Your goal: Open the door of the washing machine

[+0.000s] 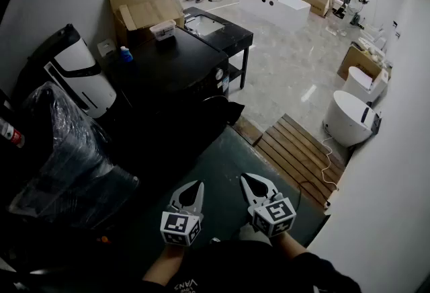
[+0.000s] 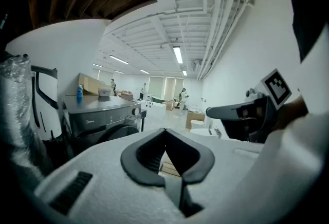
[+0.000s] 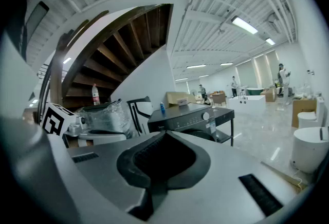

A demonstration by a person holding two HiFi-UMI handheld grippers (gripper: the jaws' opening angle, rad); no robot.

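Observation:
The dark washing machine (image 1: 176, 73) stands ahead of me against the left wall, its round door (image 2: 116, 133) facing the open floor and closed. It also shows in the right gripper view, with the washing machine (image 3: 189, 117) beyond the jaws. My left gripper (image 1: 199, 185) and right gripper (image 1: 246, 179) are side by side low in the head view, well short of the machine. Both are shut with nothing between the jaws. The left gripper (image 2: 164, 131) and the right gripper (image 3: 164, 134) each point toward the machine from a distance.
A blue bottle (image 1: 125, 53) and a white box (image 1: 163, 30) sit on the machine's top. A plastic-wrapped bundle (image 1: 60, 150) stands at the left, a black table (image 1: 225, 35) behind the machine, a wooden pallet (image 1: 299, 156) and white tubs (image 1: 349, 117) at the right. People stand far back.

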